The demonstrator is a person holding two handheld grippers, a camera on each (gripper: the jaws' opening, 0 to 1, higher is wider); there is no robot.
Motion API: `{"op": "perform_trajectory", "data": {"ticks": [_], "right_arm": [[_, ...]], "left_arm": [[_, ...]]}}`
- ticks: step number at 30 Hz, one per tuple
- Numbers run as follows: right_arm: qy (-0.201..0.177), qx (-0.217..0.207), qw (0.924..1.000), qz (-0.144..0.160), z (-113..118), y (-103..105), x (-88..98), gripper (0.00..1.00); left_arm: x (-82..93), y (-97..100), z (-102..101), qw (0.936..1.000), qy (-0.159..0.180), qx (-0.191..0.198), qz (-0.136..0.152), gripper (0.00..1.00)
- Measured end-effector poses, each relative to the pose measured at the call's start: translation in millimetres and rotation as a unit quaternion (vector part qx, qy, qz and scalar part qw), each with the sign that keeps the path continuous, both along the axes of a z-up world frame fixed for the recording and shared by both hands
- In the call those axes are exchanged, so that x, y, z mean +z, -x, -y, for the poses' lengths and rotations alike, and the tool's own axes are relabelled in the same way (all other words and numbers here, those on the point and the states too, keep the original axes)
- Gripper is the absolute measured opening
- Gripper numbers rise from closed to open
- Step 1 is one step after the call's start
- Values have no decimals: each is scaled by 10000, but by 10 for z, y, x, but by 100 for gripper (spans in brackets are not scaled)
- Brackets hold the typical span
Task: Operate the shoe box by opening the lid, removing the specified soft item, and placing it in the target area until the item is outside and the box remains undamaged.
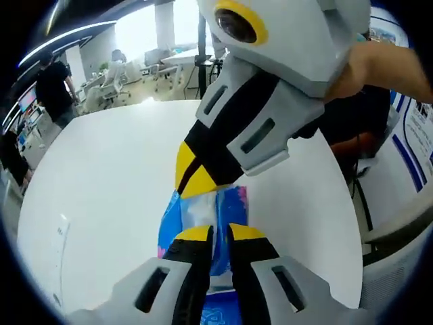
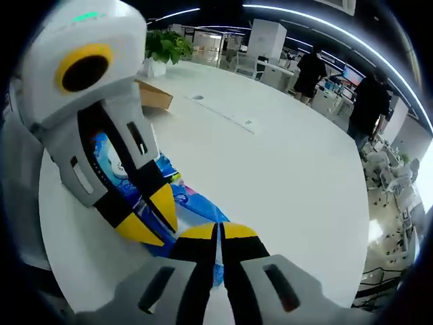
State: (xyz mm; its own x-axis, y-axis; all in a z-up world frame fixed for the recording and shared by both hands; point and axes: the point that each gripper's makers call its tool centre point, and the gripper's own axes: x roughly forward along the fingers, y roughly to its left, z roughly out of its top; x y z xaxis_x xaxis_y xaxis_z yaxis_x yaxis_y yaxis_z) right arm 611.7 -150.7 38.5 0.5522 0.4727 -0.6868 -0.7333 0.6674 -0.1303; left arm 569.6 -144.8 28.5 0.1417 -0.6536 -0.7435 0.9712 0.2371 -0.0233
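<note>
A soft blue packet (image 1: 233, 206) with pink and white print lies low over the round white table (image 1: 115, 176). My left gripper (image 1: 221, 233) is shut on its near end, yellow-tipped jaws pressing the film from both sides. My right gripper (image 1: 196, 183) slants down from the upper right in a person's hand (image 1: 379, 68), its yellow tip on the packet's far edge. In the right gripper view, my right gripper (image 2: 218, 233) is shut on a thin edge of the blue packet (image 2: 193, 203). The left gripper (image 2: 152, 217) reaches in from the left onto the same packet.
A brown cardboard box (image 2: 154, 95) sits at the table's far side beside a potted plant (image 2: 166, 44). A small label (image 2: 247, 122) lies on the white table (image 2: 284, 176). People stand beyond the table (image 2: 311, 68), (image 1: 54, 88), among office desks and chairs.
</note>
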Motion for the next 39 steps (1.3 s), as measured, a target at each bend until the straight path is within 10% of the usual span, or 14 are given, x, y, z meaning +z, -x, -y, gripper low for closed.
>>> {"op": "perform_trajectory", "data": {"ticks": [19, 39], "right_arm": [[-398, -355, 9982, 271, -133, 374, 681, 20], [-636, 194, 9963, 545, -958, 889, 1276, 32]], "left_arm": [[704, 248, -554, 9969, 546, 567, -57, 36], [1349, 561, -2032, 9837, 1013, 1470, 215, 54]]}}
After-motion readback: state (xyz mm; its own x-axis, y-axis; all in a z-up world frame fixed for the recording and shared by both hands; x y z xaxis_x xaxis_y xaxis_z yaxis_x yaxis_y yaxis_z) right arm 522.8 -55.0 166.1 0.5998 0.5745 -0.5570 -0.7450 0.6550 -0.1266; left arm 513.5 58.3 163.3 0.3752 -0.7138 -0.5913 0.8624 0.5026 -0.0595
